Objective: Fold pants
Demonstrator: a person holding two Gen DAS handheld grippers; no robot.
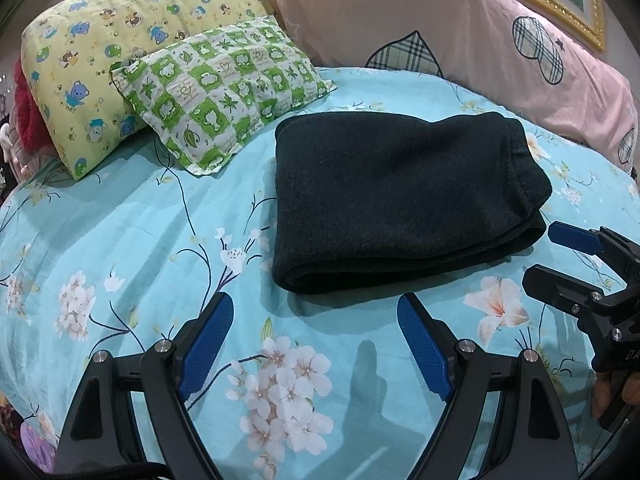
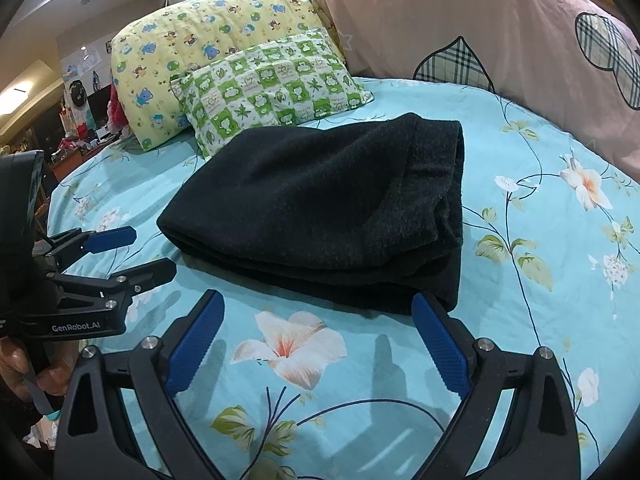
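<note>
Dark, nearly black pants (image 1: 400, 204) lie folded into a thick rectangle on the light blue floral bedsheet (image 1: 120, 240); the right wrist view shows the same bundle (image 2: 320, 216), its layered edges facing me. My left gripper (image 1: 314, 312) hovers open just in front of the fold's near edge, nothing between its blue pads. My right gripper (image 2: 318, 310) is also open, its right pad close to the pants' near corner without holding it. Each gripper shows in the other's view: the right one (image 1: 554, 252) at the right edge, the left one (image 2: 148, 250) at the left edge.
A green checked pillow (image 1: 224, 92) and a yellow cartoon pillow (image 1: 100, 52) sit behind the pants to the left. A large pink cushion (image 1: 440, 28) with plaid shapes runs along the back. A hand (image 2: 16, 368) holds the left gripper's handle. Room clutter lies beyond the bed's left edge.
</note>
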